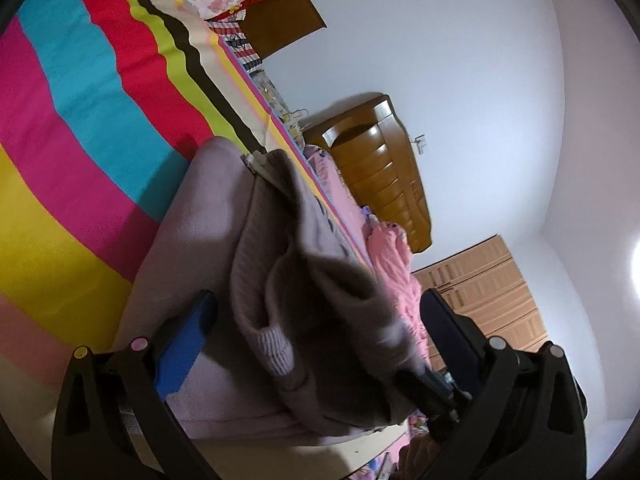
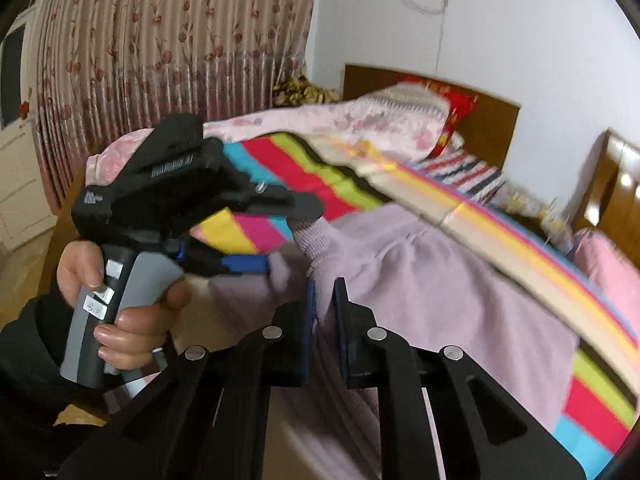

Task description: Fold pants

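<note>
The pale lilac knitted pants (image 2: 420, 280) lie on the bed over the bedspread of broad stripes in yellow, pink, blue, red and green (image 1: 80, 128), part flat and part gathered up in a soft heap with a ribbed cuff (image 1: 276, 354) drooping at the near side.

The right gripper (image 2: 322, 312) has its two black fingers drawn close together, pinching a fold of the lilac knit between them.

The left gripper (image 1: 316, 320) stands with its jaws wide apart in its own view, the blue-padded finger (image 1: 188, 340) lying along the flat cloth and the bunched fabric rising between the two fingers; I cannot make out either pad pressing on it. From the right-hand camera, that same tool shows with a person's hand (image 2: 120, 312) wrapped round its grey handle.

Beyond the pants there is a pink floral quilt (image 2: 340, 124) heaped near the brown wooden headboard (image 2: 488, 120), and a pleated curtain with red flowers (image 2: 160, 40) hangs on the far wall.
</note>
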{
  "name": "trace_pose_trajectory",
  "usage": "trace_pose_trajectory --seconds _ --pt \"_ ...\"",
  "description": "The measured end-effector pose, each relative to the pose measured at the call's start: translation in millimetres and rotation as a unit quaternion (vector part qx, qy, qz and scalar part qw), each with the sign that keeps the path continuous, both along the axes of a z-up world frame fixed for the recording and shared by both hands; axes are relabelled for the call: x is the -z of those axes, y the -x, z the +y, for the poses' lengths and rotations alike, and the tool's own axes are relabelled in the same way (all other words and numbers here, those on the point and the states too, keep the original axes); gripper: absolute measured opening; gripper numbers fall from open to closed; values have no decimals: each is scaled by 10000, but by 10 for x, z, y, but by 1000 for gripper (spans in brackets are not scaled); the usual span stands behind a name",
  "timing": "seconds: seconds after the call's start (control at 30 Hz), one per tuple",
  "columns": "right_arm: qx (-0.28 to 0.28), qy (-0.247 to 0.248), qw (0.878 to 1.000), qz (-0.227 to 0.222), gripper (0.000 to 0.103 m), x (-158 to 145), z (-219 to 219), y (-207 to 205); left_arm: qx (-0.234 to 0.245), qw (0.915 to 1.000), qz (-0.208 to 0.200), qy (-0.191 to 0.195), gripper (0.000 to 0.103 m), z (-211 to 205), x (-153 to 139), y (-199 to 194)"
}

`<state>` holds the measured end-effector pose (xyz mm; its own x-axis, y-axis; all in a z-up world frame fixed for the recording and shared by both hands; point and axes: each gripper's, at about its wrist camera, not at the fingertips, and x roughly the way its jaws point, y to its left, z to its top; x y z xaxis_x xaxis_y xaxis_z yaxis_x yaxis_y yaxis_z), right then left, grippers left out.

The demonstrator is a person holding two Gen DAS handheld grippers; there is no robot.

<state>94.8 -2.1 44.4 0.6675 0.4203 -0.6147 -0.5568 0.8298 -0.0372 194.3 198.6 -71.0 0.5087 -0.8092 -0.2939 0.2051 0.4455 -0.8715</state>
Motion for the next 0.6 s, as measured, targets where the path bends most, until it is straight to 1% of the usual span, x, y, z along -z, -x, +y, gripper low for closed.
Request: trace_pose_trajectory --seconds 0.07,0.13,0.17,0.2,0.27,0.3,0.33,0.37,0.43,0.47,0.5,0.6 --pt "-114 190 9994 251 12 268 106 -14 3 9998 -33 -181 101 -63 -28 3" --pt "-142 383 9988 279 12 446 182 7 13 9995 -60 -301 101 -97 -40 7" --pt "-121 369 9990 219 13 485 200 27 18 9995 -67 -321 101 -107 -41 4" --pt "-104 316 9991 266 15 476 184 20 31 9994 -80 -330 101 -109 -41 3" --pt "-165 242 9987 412 24 447 157 0 55 9994 -101 -313 101 -106 -43 0" --pt "-206 278 9985 420 33 444 152 -7 55 9995 -104 -301 101 -98 -43 -5" --pt "-287 257 9983 435 44 450 154 0 58 9995 -108 -294 101 -95 -41 -6" --pt "-333 246 9982 437 48 461 165 11 64 9995 -108 -301 101 -76 -31 -6" --pt "-334 406 9981 328 48 460 198 26 59 9993 -46 -357 101 -73 -49 5" --pt "-343 479 9979 276 46 456 206 30 54 9994 -8 -356 101 -65 -68 22" --pt "-325 452 9981 280 42 446 193 25 67 9996 10 -288 101 -47 -97 41" --pt "-242 235 9986 397 38 410 126 -15 141 9998 26 -163 101 -19 -163 72"
